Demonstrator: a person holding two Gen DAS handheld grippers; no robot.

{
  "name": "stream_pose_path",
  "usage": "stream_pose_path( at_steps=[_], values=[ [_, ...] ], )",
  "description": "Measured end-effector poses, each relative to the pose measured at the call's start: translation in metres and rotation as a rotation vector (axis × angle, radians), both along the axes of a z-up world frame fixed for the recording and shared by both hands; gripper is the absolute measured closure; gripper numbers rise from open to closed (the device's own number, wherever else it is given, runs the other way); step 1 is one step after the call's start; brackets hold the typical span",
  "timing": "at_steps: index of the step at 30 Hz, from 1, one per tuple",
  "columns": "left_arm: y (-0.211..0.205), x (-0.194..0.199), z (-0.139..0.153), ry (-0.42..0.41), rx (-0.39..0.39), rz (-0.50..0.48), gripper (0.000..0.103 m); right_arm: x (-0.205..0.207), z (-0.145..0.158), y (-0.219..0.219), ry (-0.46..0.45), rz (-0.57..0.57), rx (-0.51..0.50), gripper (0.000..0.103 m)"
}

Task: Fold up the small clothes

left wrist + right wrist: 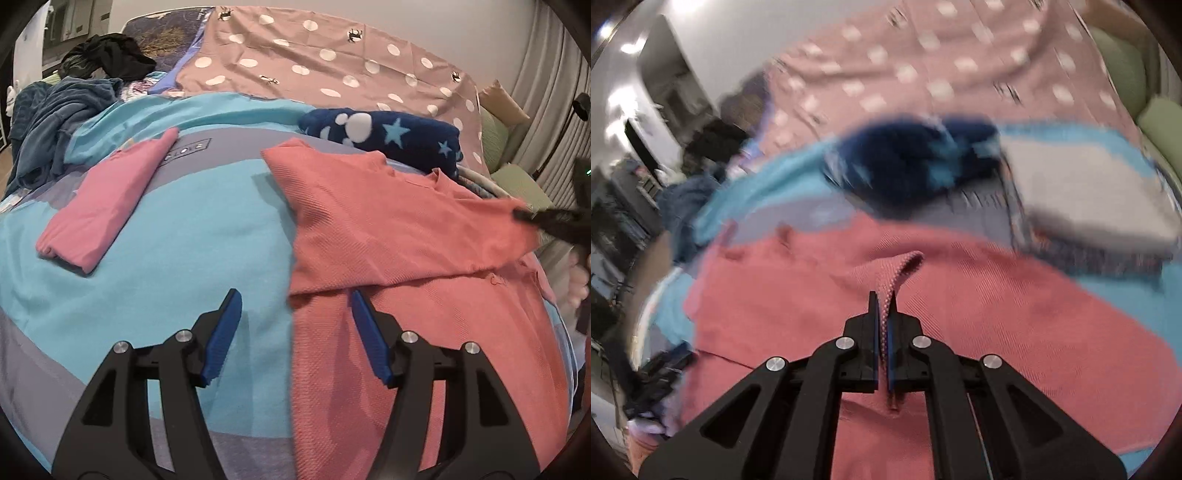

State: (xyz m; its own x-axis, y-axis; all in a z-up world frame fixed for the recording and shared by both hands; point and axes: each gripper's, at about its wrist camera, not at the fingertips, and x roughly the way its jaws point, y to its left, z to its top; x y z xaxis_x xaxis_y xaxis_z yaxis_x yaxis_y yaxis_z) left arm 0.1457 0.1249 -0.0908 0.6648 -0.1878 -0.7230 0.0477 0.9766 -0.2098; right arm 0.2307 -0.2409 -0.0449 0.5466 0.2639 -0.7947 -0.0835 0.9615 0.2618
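Bed (pixel 166 236) under blue-grey striped cover, dusty-pink polka-dot sheet (pixel 332 62) behind it. Plain pale wall (pixel 461 33), pleated grey curtain (pixel 554 92) on the right (closed). Green pillows (pixel 517 181) beside it. Dark shelving (pixel 617 221) at far left, blurred.

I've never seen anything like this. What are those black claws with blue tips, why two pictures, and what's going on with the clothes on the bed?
No robot here: a person holds a two-finger clamp in each hand, each with a camera looking along its fingers. One picture comes from the left gripper, open and empty above the bedspread. The other comes from the right gripper, pinched shut on an edge of the coral shirt, which is being folded. A folded pink garment and a navy star-patterned fleece also lie there.
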Motion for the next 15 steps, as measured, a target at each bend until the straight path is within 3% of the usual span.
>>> stream_pose_path(
  at_steps=[1, 3, 5, 6, 10, 15],
  values=[
    [-0.001, 0.000, 0.001, -0.002, -0.001, -0.005, 0.040, 0.002, -0.009, -0.004, 0.022, -0.031, -0.025, 0.097],
    [-0.002, 0.002, 0.002, -0.003, 0.004, -0.008, 0.040, 0.000, -0.014, -0.014, 0.036, -0.157, -0.087, 0.071],
    [-0.001, 0.006, 0.002, -0.002, 0.014, -0.003, 0.040, -0.006, -0.004, -0.018, 0.000, -0.241, -0.130, 0.068],
    [0.001, 0.008, 0.002, -0.001, 0.013, -0.001, 0.041, -0.006, 0.008, -0.009, -0.044, -0.221, -0.149, 0.068],
    [0.010, 0.012, -0.002, 0.010, -0.055, -0.002, 0.043, -0.001, 0.041, 0.069, -0.139, 0.070, -0.208, 0.068],
    [0.019, 0.015, -0.005, 0.009, -0.179, -0.037, 0.045, 0.018, 0.055, 0.206, -0.122, 0.488, -0.188, 0.066]
  ],
)
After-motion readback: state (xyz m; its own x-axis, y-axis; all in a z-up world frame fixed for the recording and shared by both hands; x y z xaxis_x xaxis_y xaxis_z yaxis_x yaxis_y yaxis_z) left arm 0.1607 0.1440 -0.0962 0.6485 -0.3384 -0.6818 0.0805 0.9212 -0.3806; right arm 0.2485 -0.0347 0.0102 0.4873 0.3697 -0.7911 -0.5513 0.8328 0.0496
